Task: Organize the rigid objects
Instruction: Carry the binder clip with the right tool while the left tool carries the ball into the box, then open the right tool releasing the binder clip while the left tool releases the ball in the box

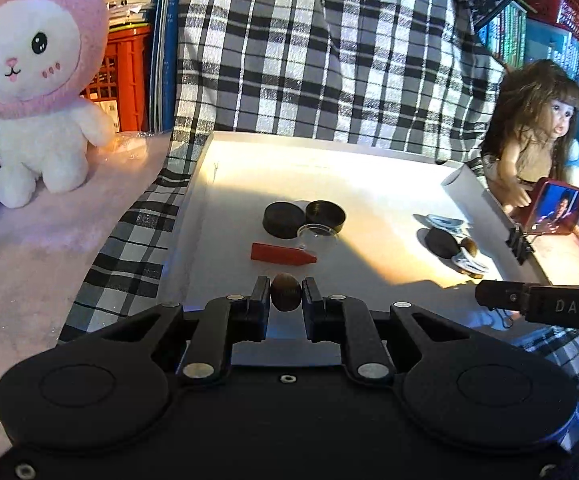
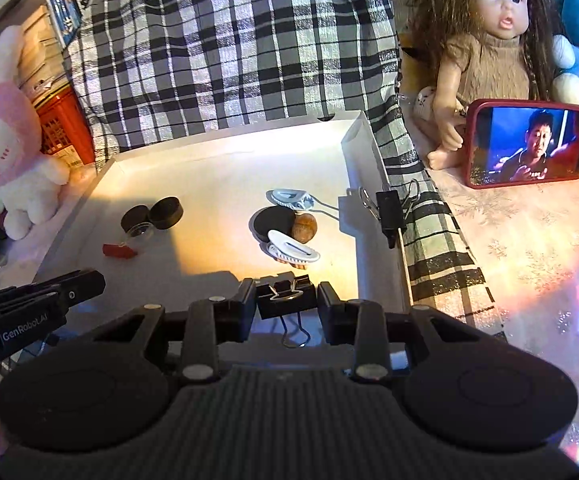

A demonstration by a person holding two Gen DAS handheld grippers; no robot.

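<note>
A white tray (image 1: pixel 369 184) holds small objects. My left gripper (image 1: pixel 286 292) is shut on a brown walnut (image 1: pixel 285 297), held above the tray's near edge. Just beyond it lie a red crayon-like piece (image 1: pixel 281 255), a clear cup (image 1: pixel 316 236) and two black round lids (image 1: pixel 283 220). My right gripper (image 2: pixel 286 298) is shut on a black binder clip (image 2: pixel 285 300) at the tray's near right. Ahead of it lie a black disc (image 2: pixel 273 222), another walnut (image 2: pixel 304 227) and two white hair clips (image 2: pixel 293 249).
A second binder clip (image 2: pixel 389 208) is clamped on the tray's right wall. A pink bunny plush (image 1: pixel 37 84) sits left, a doll (image 2: pixel 489 48) and a phone (image 2: pixel 529 142) right. Plaid cloth (image 1: pixel 309 48) hangs behind the tray.
</note>
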